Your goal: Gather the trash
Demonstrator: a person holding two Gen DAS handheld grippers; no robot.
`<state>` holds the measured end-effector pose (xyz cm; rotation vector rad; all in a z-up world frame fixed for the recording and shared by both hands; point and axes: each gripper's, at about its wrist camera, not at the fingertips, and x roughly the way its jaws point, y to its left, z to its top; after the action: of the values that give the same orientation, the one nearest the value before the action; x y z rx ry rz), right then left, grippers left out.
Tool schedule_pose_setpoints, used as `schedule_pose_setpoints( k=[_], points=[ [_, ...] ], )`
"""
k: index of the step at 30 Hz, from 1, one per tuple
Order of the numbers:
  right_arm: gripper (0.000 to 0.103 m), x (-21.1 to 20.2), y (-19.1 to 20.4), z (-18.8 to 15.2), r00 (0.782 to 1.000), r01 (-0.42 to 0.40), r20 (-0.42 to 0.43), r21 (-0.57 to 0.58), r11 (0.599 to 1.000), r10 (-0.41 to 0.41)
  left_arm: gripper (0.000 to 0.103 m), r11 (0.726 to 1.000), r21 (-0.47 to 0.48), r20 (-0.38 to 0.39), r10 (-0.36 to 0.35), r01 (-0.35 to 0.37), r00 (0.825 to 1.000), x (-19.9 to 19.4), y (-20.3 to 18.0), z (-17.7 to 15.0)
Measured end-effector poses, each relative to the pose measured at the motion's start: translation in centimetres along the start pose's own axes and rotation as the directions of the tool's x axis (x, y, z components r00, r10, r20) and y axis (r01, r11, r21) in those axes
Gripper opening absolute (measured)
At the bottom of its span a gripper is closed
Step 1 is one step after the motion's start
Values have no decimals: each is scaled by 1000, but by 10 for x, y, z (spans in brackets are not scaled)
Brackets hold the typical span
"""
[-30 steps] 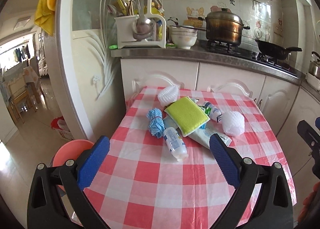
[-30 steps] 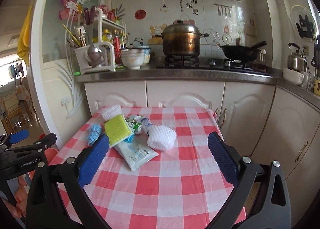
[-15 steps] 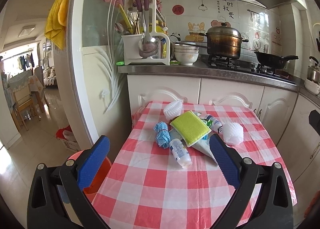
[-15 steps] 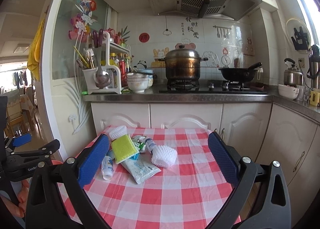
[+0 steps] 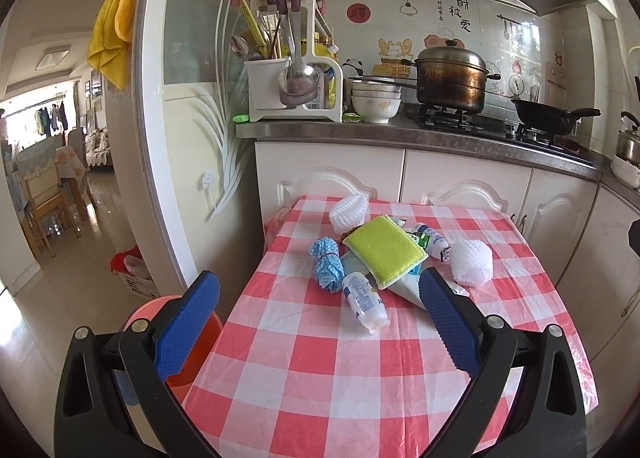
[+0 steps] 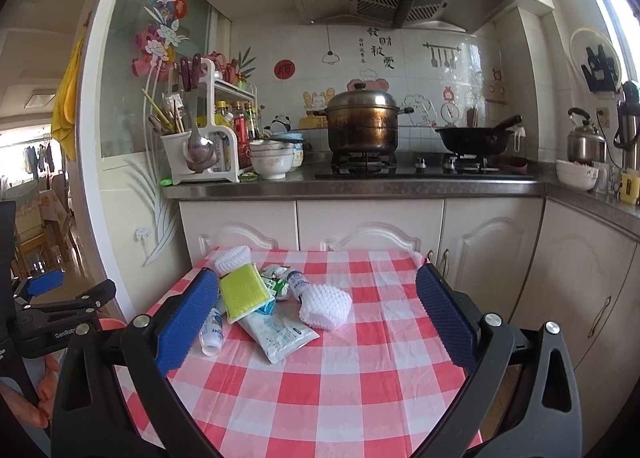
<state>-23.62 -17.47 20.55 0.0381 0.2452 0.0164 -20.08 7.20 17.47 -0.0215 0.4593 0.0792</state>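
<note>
Trash lies in a loose pile on the far half of the bench [image 5: 360, 370], which carries a red-and-white checked cloth. Pile contents, left wrist view: yellow-green sponge [image 5: 385, 249] on top, tilted, resting across a white flattened tube [image 6: 280, 332] and other wrappers; small clear plastic bottle [image 5: 365, 302] on its side at the near edge of the pile; blue bundled cloth [image 5: 327, 264] just left of the sponge; white foam net [image 5: 471, 261] to the right, just beside a second small bottle [image 5: 434, 244]; another white foam net [image 5: 347, 213] at the far left corner of the bench.

Left claw [image 5: 318, 332]: blue-padded fingers spread wide apart, holding nothing, above the near left edge of the bench, short of the pile. An orange-pink basin [image 5: 160, 308] sits on the floor below it, beside the bench.

Right claw [image 6: 318, 320]: fingers likewise spread wide, holding nothing, over the near part of the bench; its left finger overlaps the clear bottle in view, contact cannot be told.

Behind the bench: white cabinets and a countertop with a lidded pot [image 6: 363, 122] on the stove.
</note>
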Motion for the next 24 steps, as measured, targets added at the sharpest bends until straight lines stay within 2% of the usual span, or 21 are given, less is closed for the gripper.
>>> schedule_pose_setpoints(
  k=[7,11,15,19,21,24],
  points=[
    [99,41,-26,-17,995,-4,-101,85,996,12,98,999,6,-78,-36,36,996,39,7,-8],
    [99,72,-32,-29,986,-18,-165,92,996,33,98,995,-2,-131,-95,95,987,68,12,-12],
    [99,102,-35,-40,973,-40,-222,108,993,63,98,989,-38,-167,-150,145,975,95,20,-18],
    [99,130,-37,-49,956,-56,-278,127,990,90,98,976,-96,-226,-213,196,951,127,24,-29],
    [99,143,-37,-54,947,-61,-303,147,987,103,98,974,-94,-234,-224,207,946,138,23,-32],
    [99,159,-36,-59,937,-70,-330,147,987,116,98,980,-74,-251,-196,183,948,157,22,-30]
  ],
)
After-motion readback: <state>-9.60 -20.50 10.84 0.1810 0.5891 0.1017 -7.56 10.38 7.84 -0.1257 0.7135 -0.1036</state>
